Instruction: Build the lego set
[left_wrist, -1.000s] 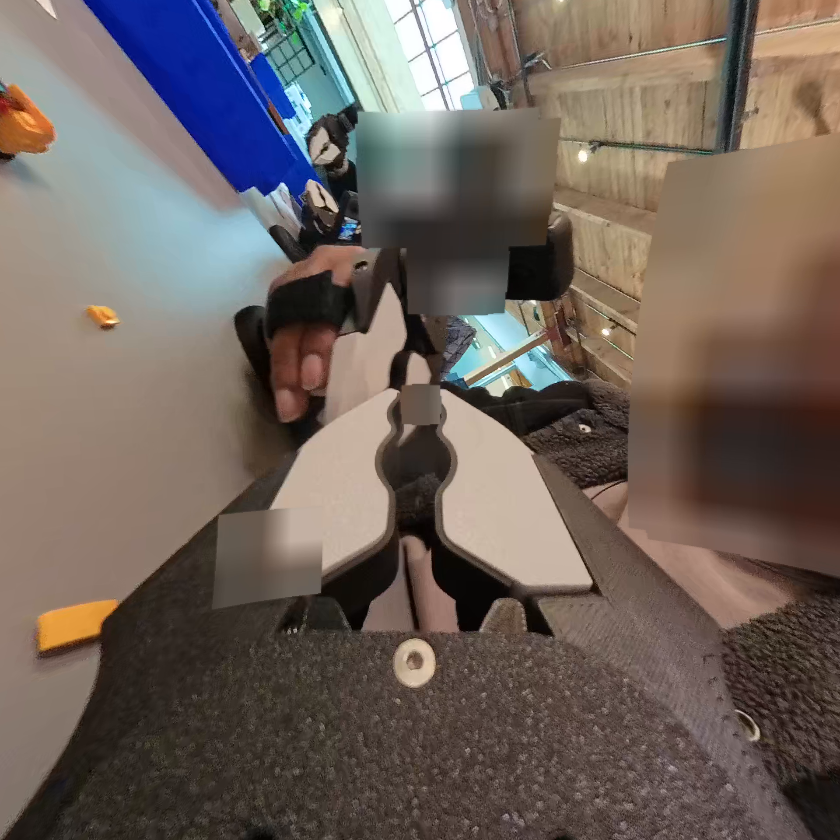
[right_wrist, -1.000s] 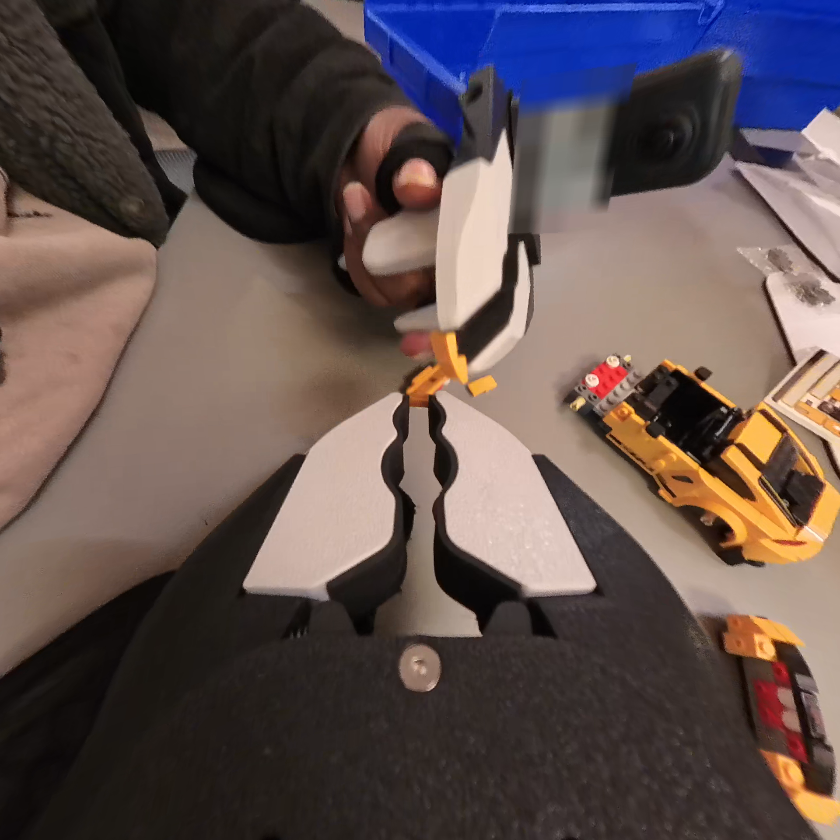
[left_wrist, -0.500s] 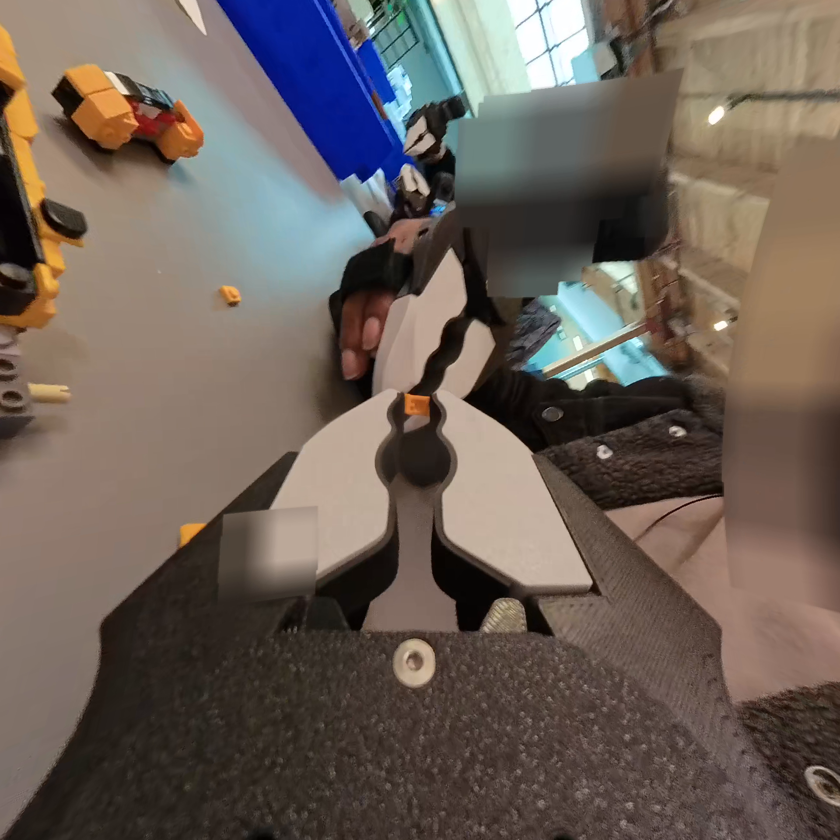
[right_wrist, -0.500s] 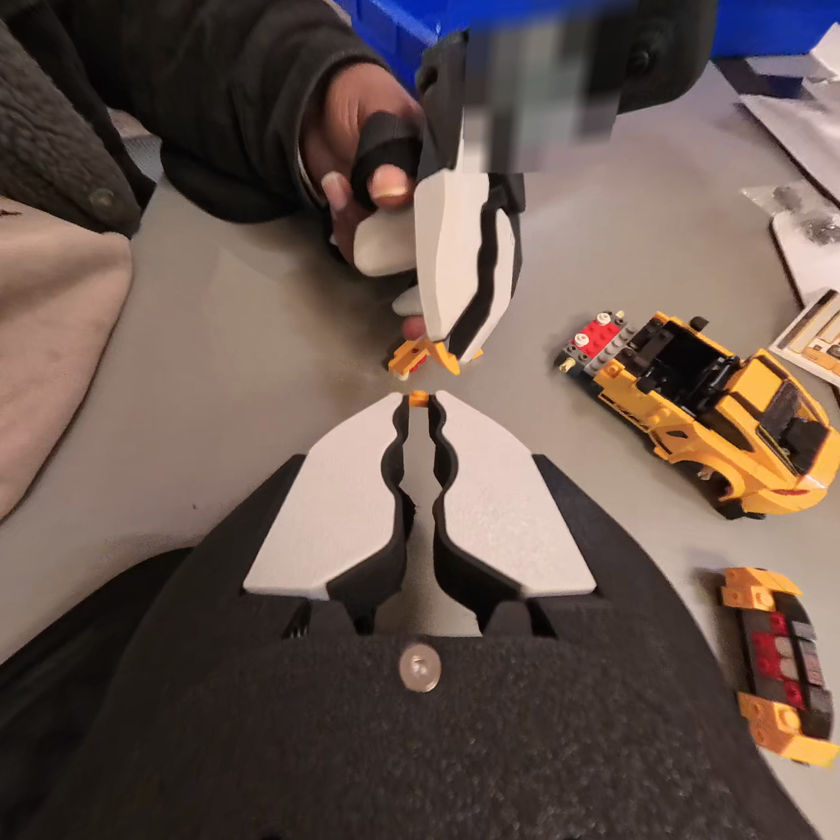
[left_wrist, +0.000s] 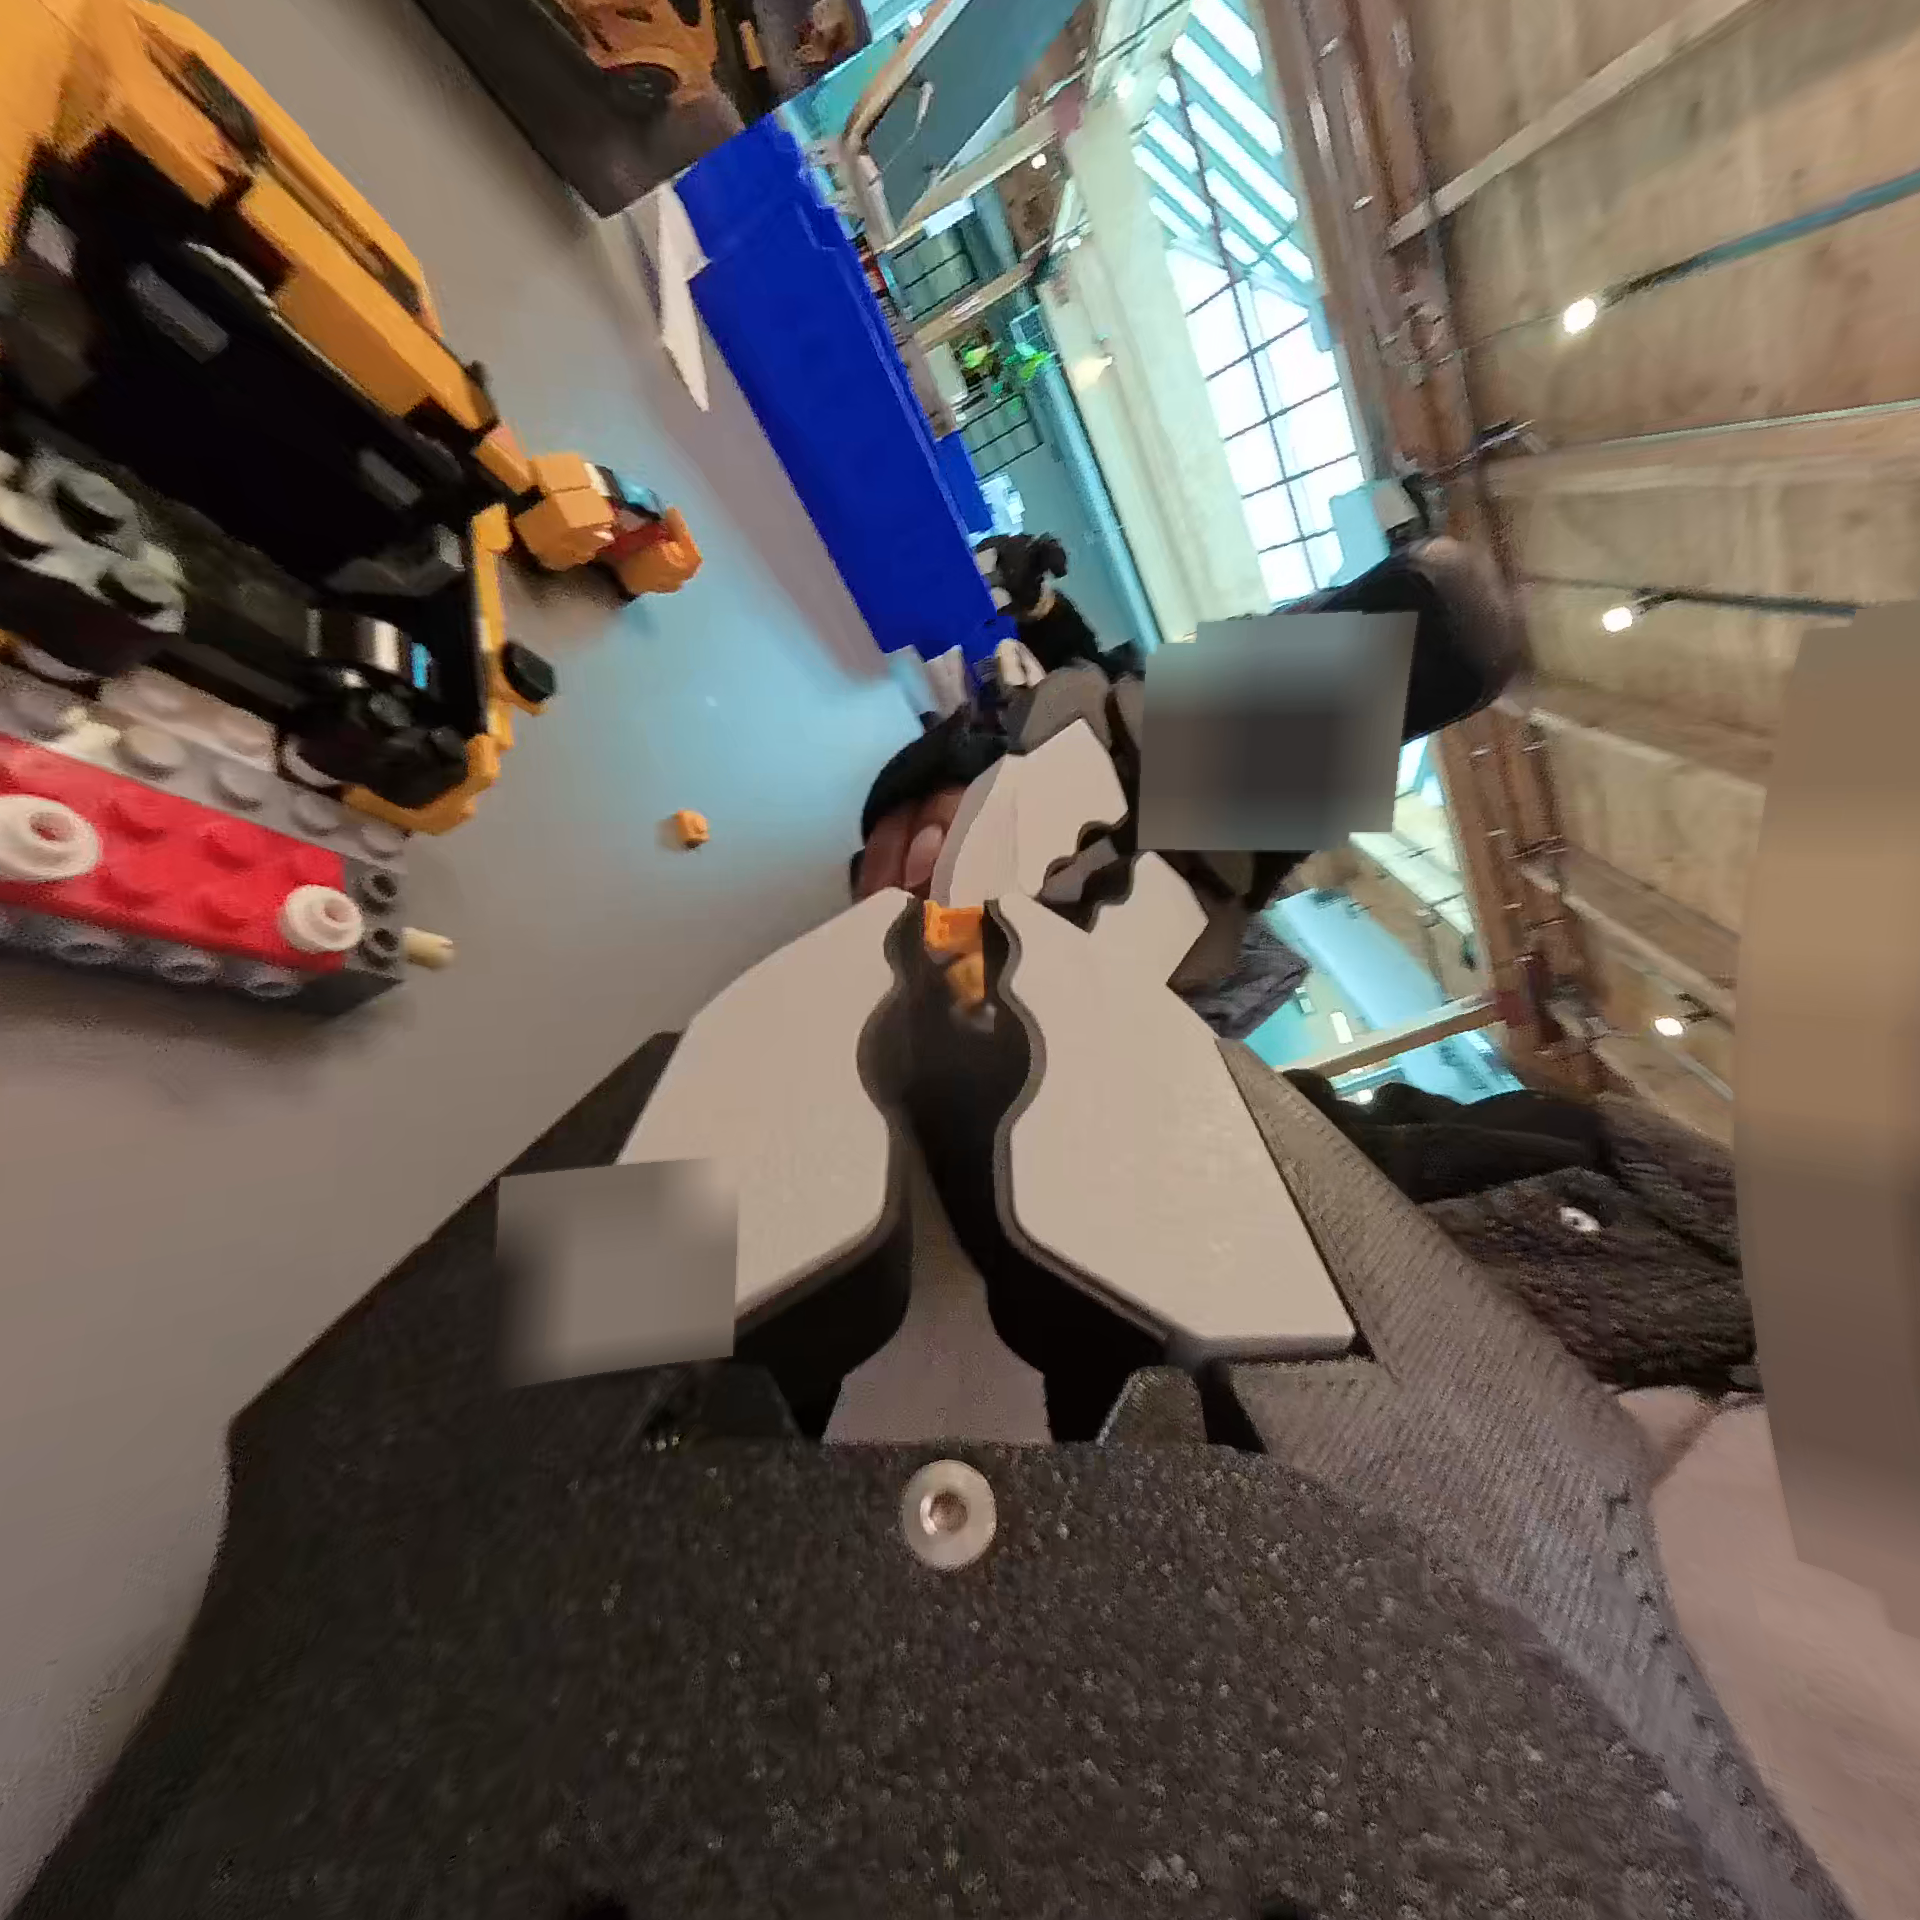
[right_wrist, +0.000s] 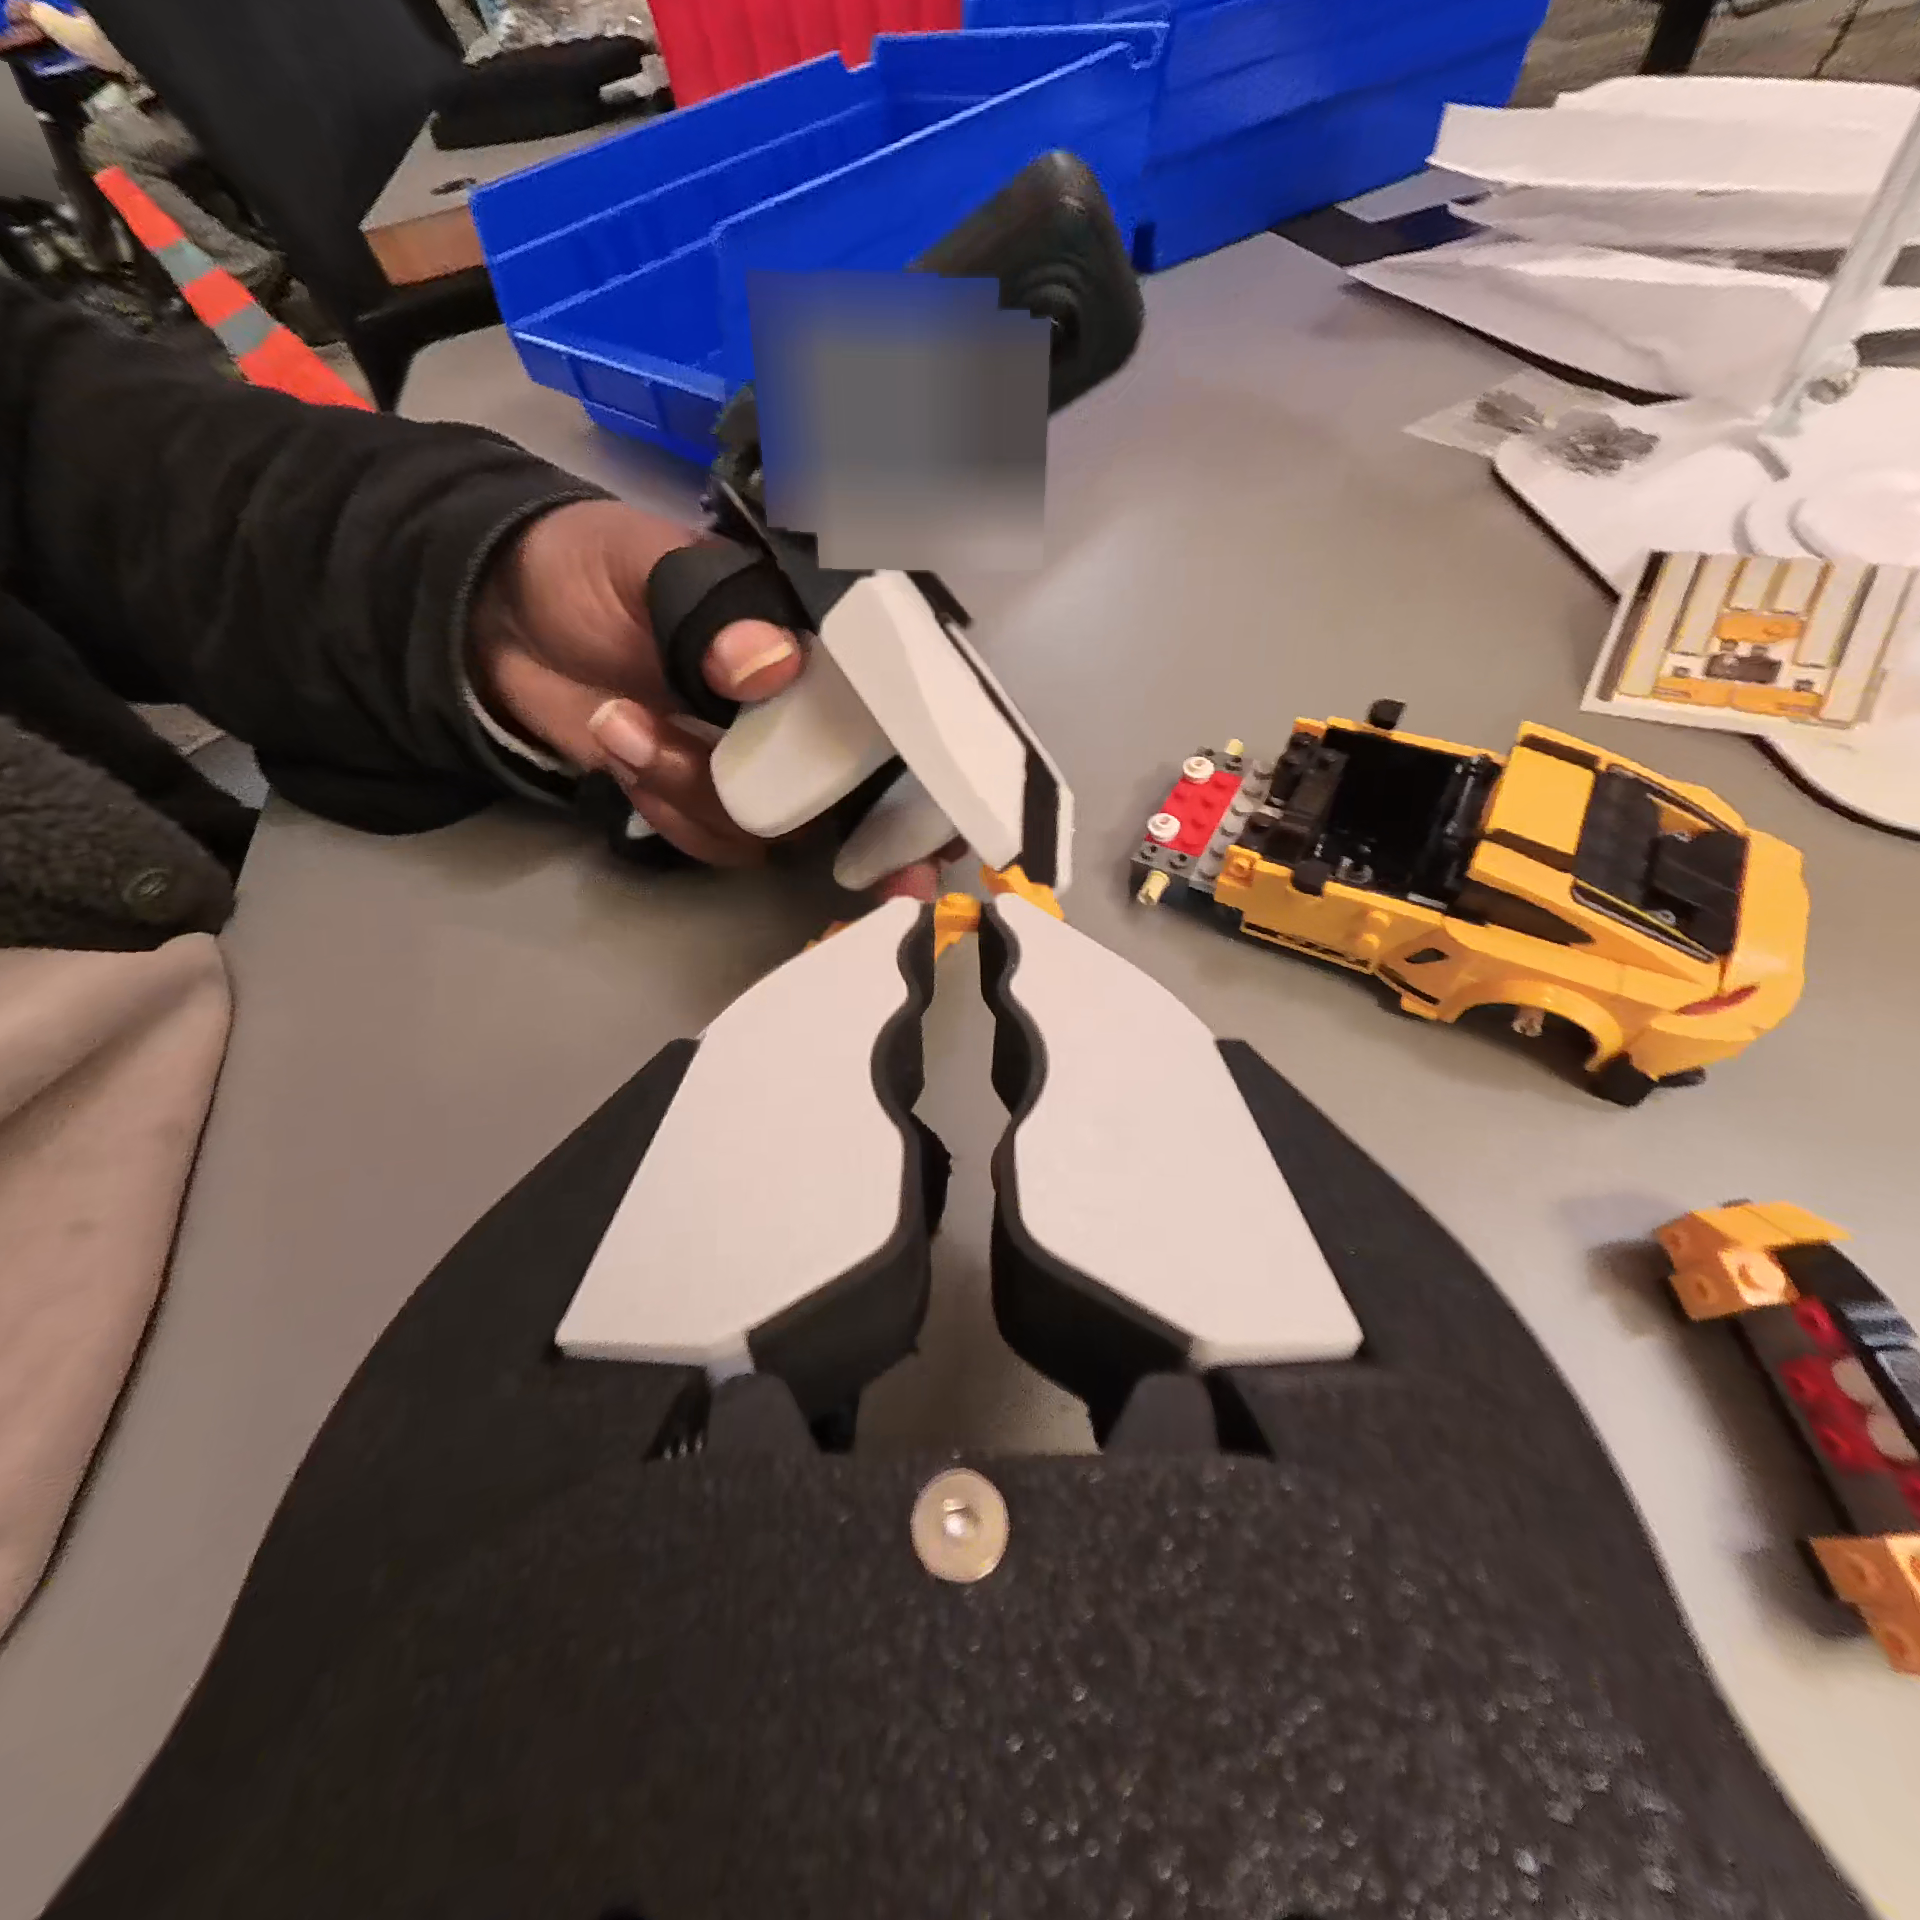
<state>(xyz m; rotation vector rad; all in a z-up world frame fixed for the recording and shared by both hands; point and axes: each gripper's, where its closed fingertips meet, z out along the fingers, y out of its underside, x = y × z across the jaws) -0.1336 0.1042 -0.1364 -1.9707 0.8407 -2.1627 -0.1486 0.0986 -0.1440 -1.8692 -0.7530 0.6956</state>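
My left gripper (left_wrist: 948, 916) is shut on a small orange lego part (left_wrist: 954, 940). My right gripper (right_wrist: 958, 912) is shut on a tiny orange piece (right_wrist: 956, 920). The two grippers meet tip to tip just above the table, and the orange parts touch. The left gripper (right_wrist: 1029, 868) leans in from the upper left in the right wrist view, held by a hand (right_wrist: 603, 675). The right gripper's fingers (left_wrist: 1023, 810) show beyond mine in the left wrist view. The yellow lego car (right_wrist: 1507, 883) with a red and grey rear stands to the right; it also shows in the left wrist view (left_wrist: 208, 416).
An orange, black and red sub-assembly (right_wrist: 1818, 1382) lies at the right edge. A loose orange stud (left_wrist: 688, 828) lies on the grey table (right_wrist: 520, 1039). Blue bins (right_wrist: 831, 208) stand at the back. White papers (right_wrist: 1662, 208) and a sticker sheet (right_wrist: 1756, 644) lie at the back right. Only a small space, under 4 cm, lies between the two pairs of fingers.
The left gripper has tilted and moved nearer the car. The two grippers have closed the gap, and their orange parts now touch. Both stay shut.
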